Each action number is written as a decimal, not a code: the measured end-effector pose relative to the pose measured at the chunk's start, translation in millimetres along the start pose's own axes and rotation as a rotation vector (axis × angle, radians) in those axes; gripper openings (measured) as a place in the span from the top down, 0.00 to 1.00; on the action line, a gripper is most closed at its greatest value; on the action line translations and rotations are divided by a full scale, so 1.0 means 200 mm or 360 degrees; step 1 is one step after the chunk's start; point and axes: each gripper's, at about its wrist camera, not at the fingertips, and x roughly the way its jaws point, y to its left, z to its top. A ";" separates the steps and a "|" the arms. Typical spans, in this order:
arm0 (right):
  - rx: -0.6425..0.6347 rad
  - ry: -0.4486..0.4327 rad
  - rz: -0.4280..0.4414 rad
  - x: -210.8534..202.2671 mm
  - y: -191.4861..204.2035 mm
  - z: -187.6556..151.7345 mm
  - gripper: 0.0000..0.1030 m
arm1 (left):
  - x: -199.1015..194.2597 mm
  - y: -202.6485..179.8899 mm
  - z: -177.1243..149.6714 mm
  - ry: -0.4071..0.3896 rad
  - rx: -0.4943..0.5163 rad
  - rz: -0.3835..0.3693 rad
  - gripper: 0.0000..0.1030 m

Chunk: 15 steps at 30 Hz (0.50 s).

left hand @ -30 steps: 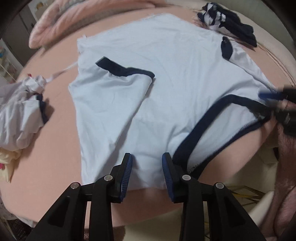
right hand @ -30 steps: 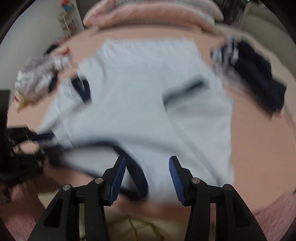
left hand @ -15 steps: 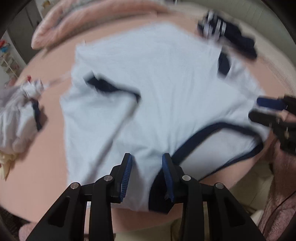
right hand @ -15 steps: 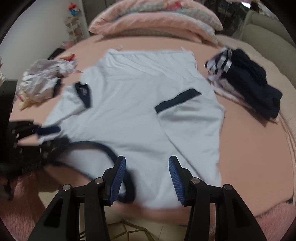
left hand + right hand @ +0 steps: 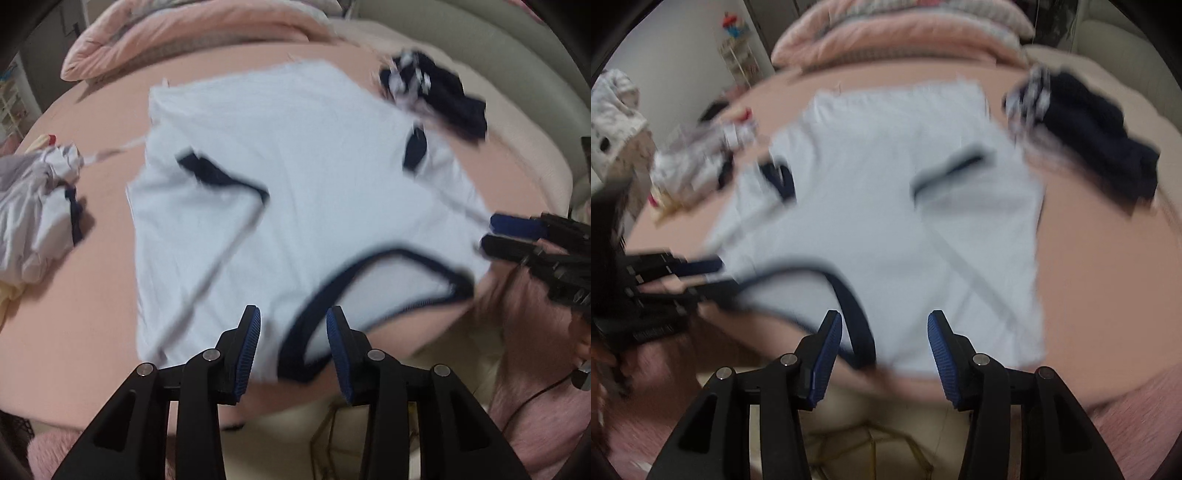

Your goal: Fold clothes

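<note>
Pale blue T-shirt (image 5: 303, 177) with navy trim, spread flat on a pink bed (image 5: 81, 314), both sleeves folded inward. Left gripper (image 5: 293, 332): jaws have just been opening and stand apart, the shirt's near shoulder edge and navy collar (image 5: 369, 266) seen between them; contact cannot be told through the blur. Right gripper (image 5: 884, 336): jaws apart, collar (image 5: 846, 295) and opposite shoulder edge between them, no grip evident. Beyond the left jaws and to their left, a crumpled white garment (image 5: 33, 218); beyond the right jaws and to their right, a dark navy garment pile (image 5: 1100, 144).
</note>
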 end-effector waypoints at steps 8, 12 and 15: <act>0.0052 -0.0110 0.0050 0.23 -0.08 0.95 0.55 | 0.09 0.27 0.63 -0.0085 -0.0049 -0.0052 0.67; 0.0047 -0.0055 -0.0116 0.49 -0.19 1.28 0.56 | 0.34 0.45 1.02 -0.0124 -0.0178 0.0050 0.67; 0.0075 0.0051 -0.0195 0.65 -0.29 1.43 0.58 | 0.43 0.66 1.15 -0.0096 -0.0389 0.0113 0.67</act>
